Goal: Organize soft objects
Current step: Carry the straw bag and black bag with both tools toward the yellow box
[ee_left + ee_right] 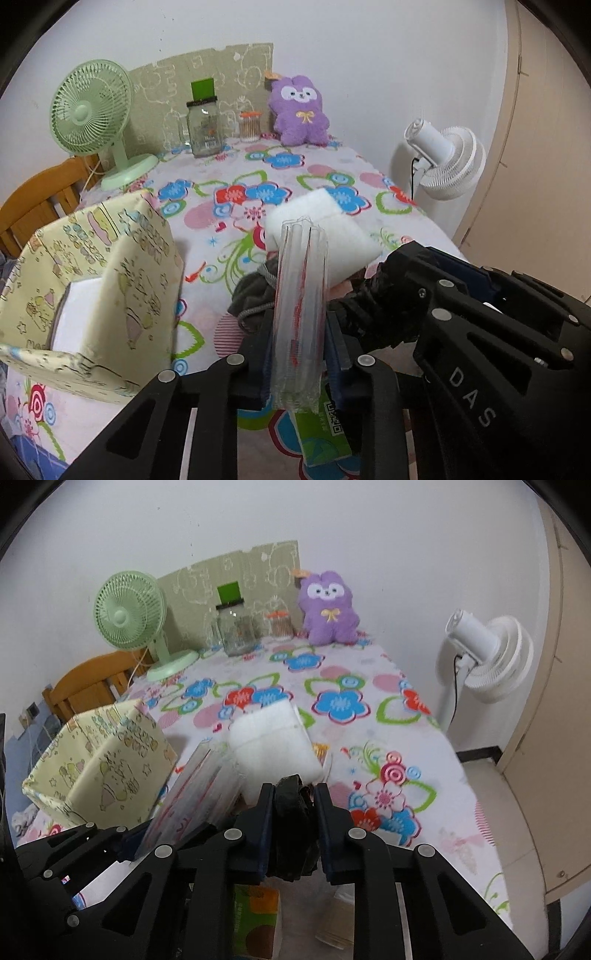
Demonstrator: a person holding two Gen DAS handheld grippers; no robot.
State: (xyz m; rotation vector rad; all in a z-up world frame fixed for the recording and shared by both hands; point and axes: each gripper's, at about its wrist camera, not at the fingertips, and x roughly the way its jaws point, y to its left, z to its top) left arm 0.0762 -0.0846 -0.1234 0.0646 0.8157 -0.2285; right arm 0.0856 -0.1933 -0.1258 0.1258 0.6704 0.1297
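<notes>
Left wrist view: left tongs (pixel 299 332) pinch a clear plastic pack (pixel 301 314).
Right tongs (pixel 294 808): pinch a black lump (pixel 293 834).
In the way: white foam block (pixel 325 229), frame center.
Left side: yellow box (pixel 99 280).

— What's the right gripper (pixel 294 805) got?

— A crumpled black object (pixel 293 834), pinched between its fingers at lower centre. Just above it lies a white foam block (pixel 271 742) on the flowered tabletop (pixel 369 686).

— And at left?

— The yellow patterned box (pixel 107 764), with the left gripper (pixel 122 849) clamping a clear plastic pack (pixel 195 797) at lower left.
</notes>
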